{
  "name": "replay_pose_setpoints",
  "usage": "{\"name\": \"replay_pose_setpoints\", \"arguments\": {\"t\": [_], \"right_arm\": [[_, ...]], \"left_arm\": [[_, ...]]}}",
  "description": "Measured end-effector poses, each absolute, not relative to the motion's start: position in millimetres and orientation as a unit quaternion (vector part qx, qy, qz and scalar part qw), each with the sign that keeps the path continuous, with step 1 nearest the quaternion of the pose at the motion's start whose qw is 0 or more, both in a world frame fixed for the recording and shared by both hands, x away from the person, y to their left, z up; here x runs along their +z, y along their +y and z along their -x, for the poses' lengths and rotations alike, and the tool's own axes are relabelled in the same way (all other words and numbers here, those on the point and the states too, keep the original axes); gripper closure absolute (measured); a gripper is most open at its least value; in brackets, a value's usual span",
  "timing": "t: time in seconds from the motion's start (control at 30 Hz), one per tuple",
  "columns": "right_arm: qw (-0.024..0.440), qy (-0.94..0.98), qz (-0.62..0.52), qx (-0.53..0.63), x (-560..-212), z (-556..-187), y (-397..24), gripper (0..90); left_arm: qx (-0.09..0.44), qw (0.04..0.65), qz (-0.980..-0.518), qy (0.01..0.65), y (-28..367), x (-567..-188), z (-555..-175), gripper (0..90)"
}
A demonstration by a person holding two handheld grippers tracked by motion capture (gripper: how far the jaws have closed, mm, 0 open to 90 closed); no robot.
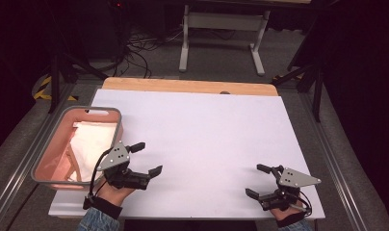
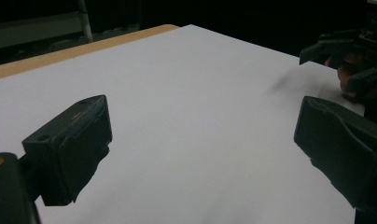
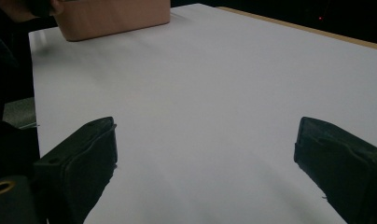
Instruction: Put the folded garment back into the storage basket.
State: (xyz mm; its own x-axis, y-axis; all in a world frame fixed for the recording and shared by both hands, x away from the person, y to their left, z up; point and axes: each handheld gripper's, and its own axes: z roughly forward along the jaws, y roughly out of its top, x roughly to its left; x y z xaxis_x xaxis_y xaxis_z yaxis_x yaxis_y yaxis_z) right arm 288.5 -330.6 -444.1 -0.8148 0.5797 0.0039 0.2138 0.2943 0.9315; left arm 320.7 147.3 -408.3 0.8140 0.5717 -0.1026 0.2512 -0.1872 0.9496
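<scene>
High view: left gripper (image 1: pixel 145 158) and right gripper (image 1: pixel 258 180) rest wide apart, empty, at the near edge of the white table (image 1: pixel 202 139); likely a ready pose. White cloth (image 1: pixel 89 142) lies in the pink basket (image 1: pixel 53 180), far left.

Left gripper view: jaws wide over bare tabletop.

Right gripper view: jaws wide, basket ahead.

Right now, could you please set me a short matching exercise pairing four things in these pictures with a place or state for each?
Things:
1. left gripper
2. right gripper
3. pink basket
4. white cloth

Places or states:
A. inside the basket
B. open, at the near right of the table
C. at the table's left edge
D. open, beside the basket

Pairs: 1-D, 2-B, 3-C, 4-A
</scene>
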Motion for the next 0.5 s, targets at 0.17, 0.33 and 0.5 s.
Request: {"name": "replay_pose_setpoints", "arguments": {"t": [0.17,0.33,0.5], "right_arm": [[0.169,0.786,-0.252,0.538,-444.2,-288.5,-330.6,6.5],[0.167,0.786,-0.252,0.539,-444.6,-288.7,-330.9,6.4],[0.166,0.787,-0.251,0.539,-444.6,-288.6,-330.7,6.4]], "left_arm": [[0.133,0.576,-0.758,0.275,142.3,-424.8,-323.3,4.8],[0.13,0.563,-0.767,0.278,141.2,-436.6,-324.2,4.4],[0.126,0.561,-0.767,0.284,143.3,-446.2,-324.7,4.2]]}}
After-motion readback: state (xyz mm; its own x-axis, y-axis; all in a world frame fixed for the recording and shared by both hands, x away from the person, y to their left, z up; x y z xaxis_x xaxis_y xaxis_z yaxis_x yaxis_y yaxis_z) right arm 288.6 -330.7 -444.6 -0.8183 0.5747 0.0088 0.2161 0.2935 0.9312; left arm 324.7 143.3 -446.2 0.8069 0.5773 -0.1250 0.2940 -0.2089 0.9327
